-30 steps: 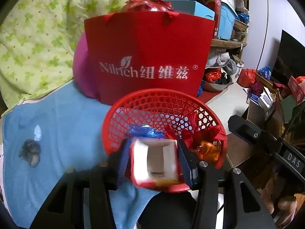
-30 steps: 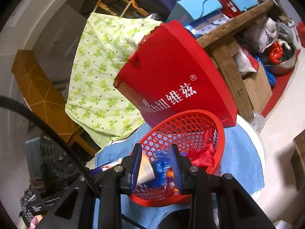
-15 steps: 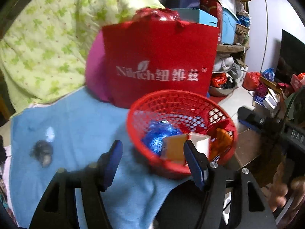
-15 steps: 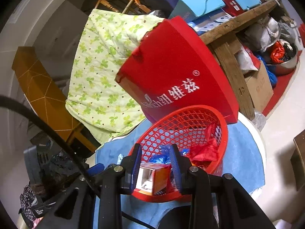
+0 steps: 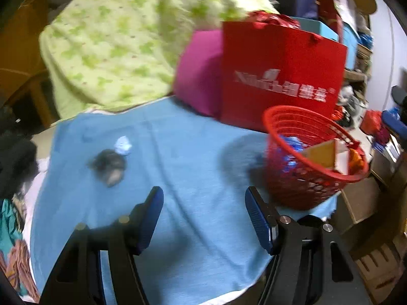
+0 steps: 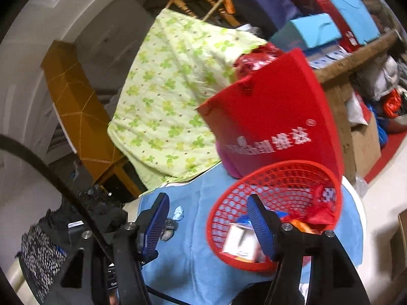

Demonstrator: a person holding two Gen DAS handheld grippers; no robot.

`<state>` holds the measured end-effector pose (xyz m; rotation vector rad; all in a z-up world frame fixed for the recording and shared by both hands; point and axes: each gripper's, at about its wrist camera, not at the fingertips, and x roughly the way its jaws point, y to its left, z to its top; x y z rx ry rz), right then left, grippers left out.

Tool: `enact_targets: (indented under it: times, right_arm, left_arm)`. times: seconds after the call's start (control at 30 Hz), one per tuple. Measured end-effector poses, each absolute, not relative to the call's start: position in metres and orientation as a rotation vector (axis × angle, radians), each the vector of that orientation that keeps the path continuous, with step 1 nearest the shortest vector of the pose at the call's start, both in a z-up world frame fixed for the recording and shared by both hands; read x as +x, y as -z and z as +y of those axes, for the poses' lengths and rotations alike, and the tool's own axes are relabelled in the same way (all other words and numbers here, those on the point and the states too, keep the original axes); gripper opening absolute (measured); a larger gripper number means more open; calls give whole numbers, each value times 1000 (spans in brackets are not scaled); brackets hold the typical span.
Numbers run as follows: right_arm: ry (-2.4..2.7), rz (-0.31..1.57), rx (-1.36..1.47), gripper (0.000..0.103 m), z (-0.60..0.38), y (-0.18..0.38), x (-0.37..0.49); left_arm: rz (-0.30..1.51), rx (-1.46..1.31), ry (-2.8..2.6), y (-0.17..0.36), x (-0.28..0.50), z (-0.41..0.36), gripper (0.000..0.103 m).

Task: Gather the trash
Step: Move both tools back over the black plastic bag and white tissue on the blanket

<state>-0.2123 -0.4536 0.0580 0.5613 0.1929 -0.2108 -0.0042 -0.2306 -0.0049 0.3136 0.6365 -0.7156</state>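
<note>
A red mesh basket [image 5: 295,190] stands on the blue cloth [image 5: 193,157] at the right. In it lie an orange and white box [image 5: 328,155] and a blue wrapper [image 5: 290,142]. On the cloth to the left lie a dark clump [image 5: 109,162] and a small pale blue wrapper [image 5: 123,145]. My left gripper [image 5: 204,216] hangs open and empty over the cloth, left of the basket. My right gripper [image 6: 207,223] is opening with nothing between its pads, its right finger [image 6: 259,223] in front of the basket [image 6: 274,185]. The box [image 6: 239,239] shows inside.
A red paper bag [image 5: 279,76] with white lettering stands behind the basket, a pink bag [image 5: 201,71] beside it. A green-patterned quilt [image 5: 122,45] drapes at the back. Boxes and bags crowd the shelf [image 6: 356,58] and floor at the right. Dark fabric [image 6: 51,241] lies at the table's left.
The left gripper let the box drop into the basket and swung left over the cloth. The right jaws, shut earlier, have spread apart and the gripper has risen.
</note>
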Motion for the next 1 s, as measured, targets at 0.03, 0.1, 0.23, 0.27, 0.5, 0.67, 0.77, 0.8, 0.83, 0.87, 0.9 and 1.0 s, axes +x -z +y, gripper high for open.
enact_targets:
  times: [0.03,0.1,0.23,0.27,0.5,0.67,0.77,0.8,0.83,0.87,0.9,1.0]
  right_arm:
    - [203,200,544,68,-446,-62,-207]
    - [180,220,520,68,-431,-66,-196]
    - [139,280,463,68,-397,-72,-168]
    - [131,296,447,68,-389,-73,-161]
    - [81,400,344,68,-323,-81,-112]
    - [78,429,287,68,-285,-94,-88]
    - [80,445,255,68,-262,-100,-77]
    - [79,451,237,68,-252,-102,-74]
    - [79,456,221,68,-245,-104,-72]
    - [76,464,203,68,-237,-105,-69]
    - [71,475,183,68,-227,-105,-65]
    - [49,504,142,68,-203,-103,-51]
  left_arm:
    - [635,306,702,6,-2,-224,67]
    - [633,276,674,8,5,-207,67]
    - [626,227,626,10,16,-179,67]
    - [621,215,614,10,18,-170,67]
    - [588,144,520,18,32,-116,67]
    - [575,97,452,33,48,-76,67]
    - [588,72,405,50,61,-54,67]
    - [606,54,394,56,67,-47,67]
    - [629,23,387,63,74,-38,67]
    - [644,-7,376,71,80,-29,67]
    - [647,-16,365,74,83,-24,67]
    - [682,-43,317,89,96,-6,67]
